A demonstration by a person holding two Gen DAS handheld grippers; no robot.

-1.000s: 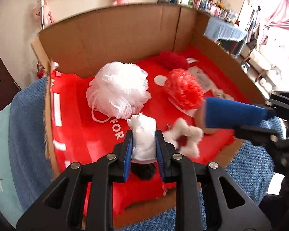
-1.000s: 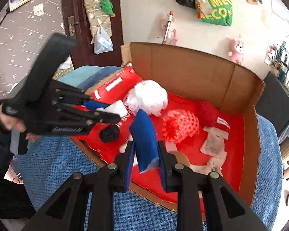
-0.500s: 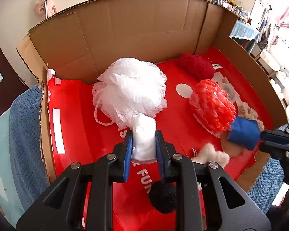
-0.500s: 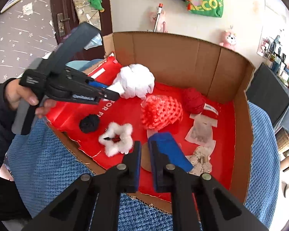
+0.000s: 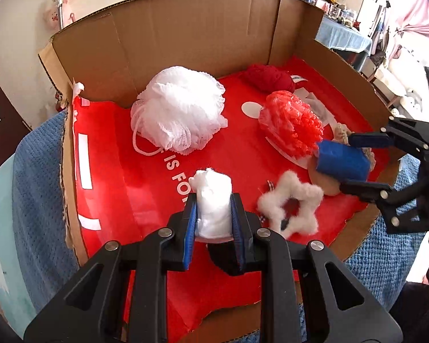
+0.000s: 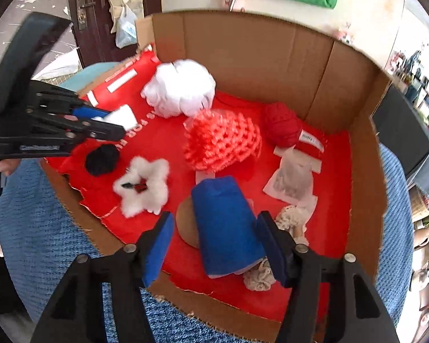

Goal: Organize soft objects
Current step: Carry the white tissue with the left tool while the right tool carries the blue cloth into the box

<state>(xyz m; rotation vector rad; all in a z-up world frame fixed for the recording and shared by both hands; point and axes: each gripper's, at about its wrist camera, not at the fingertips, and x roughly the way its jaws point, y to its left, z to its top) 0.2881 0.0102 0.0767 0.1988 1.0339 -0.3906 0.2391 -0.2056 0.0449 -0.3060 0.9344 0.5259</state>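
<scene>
My left gripper (image 5: 214,208) is shut on a white cotton wad (image 5: 214,203) and holds it over the front left of the red-lined cardboard box (image 5: 186,34); it also shows in the right wrist view (image 6: 111,123). My right gripper (image 6: 217,237) is open, its fingers apart on either side of a blue sponge block (image 6: 226,225) that rests on the box floor at the front right; the block also shows in the left wrist view (image 5: 343,160).
Inside the box lie a white mesh pouf (image 5: 177,114), a red mesh pouf (image 5: 289,123), a red yarn ball (image 6: 280,125), a white fluffy star (image 6: 143,185), a black pompom (image 6: 101,160), a beige crochet piece (image 6: 291,217) and a sachet (image 6: 294,180). Blue knit cloth (image 6: 43,243) surrounds the box.
My right gripper has opened and let go of the blue sponge block, which now lies on the box floor. My left gripper has drawn back a little, still holding the white wad.
</scene>
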